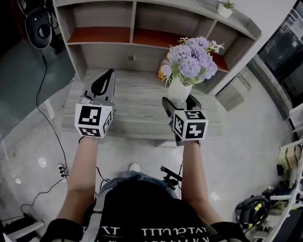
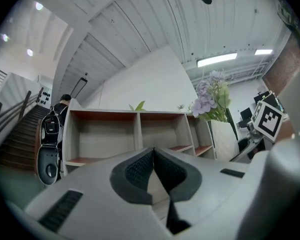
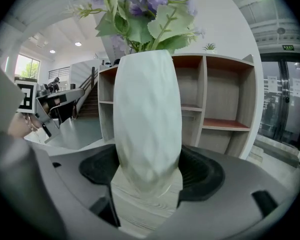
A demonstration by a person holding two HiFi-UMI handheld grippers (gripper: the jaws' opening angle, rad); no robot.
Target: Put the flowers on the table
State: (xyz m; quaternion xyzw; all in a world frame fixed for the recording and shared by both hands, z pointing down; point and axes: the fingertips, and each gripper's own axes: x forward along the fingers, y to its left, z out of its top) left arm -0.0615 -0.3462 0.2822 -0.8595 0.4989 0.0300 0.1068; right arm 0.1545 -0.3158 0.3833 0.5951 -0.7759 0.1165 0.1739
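The person stands at the near edge of a grey wooden table (image 1: 136, 110) with a hand-held gripper in each hand, both reaching over the tabletop.

The right hand-held gripper (image 1: 181, 101) has its jaws spread wide around a white faceted vase (image 1: 179, 88). Its dark pads (image 3: 200, 171) press against the vase's two sides low on its body. In the right gripper view the vase (image 3: 147, 119) stands about upright between the jaws, with wood grain of the table (image 3: 145, 209) showing just under its base. I cannot tell whether the base touches the wood. The flowers (image 1: 189, 62), a full bunch of pale purple blooms with green leaves, rise out of the vase over the right half of the table, in front of the shelf unit (image 1: 131, 34) standing along the table's far side.

The left hand-held gripper (image 1: 105, 82) is over the left half of the table, well apart from the vase. In the left gripper view its jaws are pressed together, the ribbed pads (image 2: 140, 169) meeting at their tips with nothing between them.

A small potted plant (image 1: 225, 8) sits on top of the shelf unit at the right.
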